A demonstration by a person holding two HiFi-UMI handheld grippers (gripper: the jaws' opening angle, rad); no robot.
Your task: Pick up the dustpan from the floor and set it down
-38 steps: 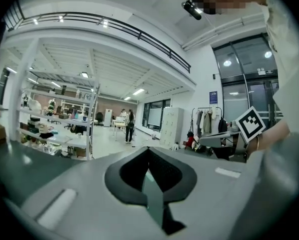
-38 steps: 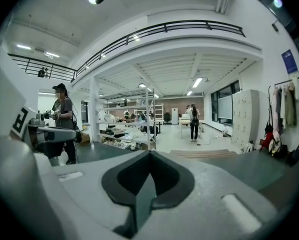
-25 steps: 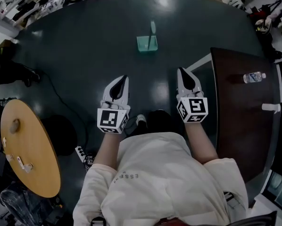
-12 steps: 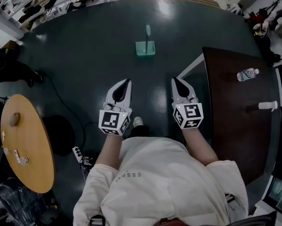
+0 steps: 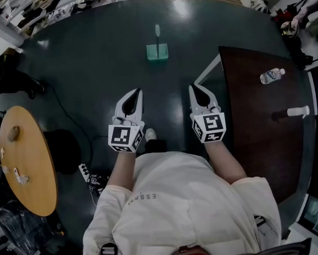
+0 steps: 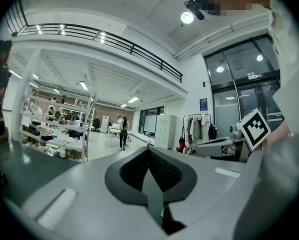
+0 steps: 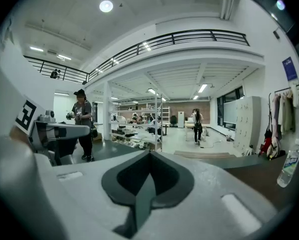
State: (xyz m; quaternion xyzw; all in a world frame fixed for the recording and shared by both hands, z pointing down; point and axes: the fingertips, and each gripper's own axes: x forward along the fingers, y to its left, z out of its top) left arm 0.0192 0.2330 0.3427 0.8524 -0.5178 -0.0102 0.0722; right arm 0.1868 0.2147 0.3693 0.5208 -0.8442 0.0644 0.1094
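The dustpan [image 5: 157, 52] (on the floor [image 5: 95, 62], well ahead) looks light and stiff, probably best taken by its upright handle [image 5: 157, 31]; left gripper [image 5: 138, 92] and right gripper [image 5: 191, 87] are closed, empty.

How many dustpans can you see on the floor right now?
1. The green dustpan sits on the dark floor straight ahead, left of the dark table. Another could be hidden under that table.

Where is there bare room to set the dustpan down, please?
The dark floor round the dustpan is bare, as is the near half of the brown table. Its far half holds a bottle and a white object; the round wooden table carries small items.
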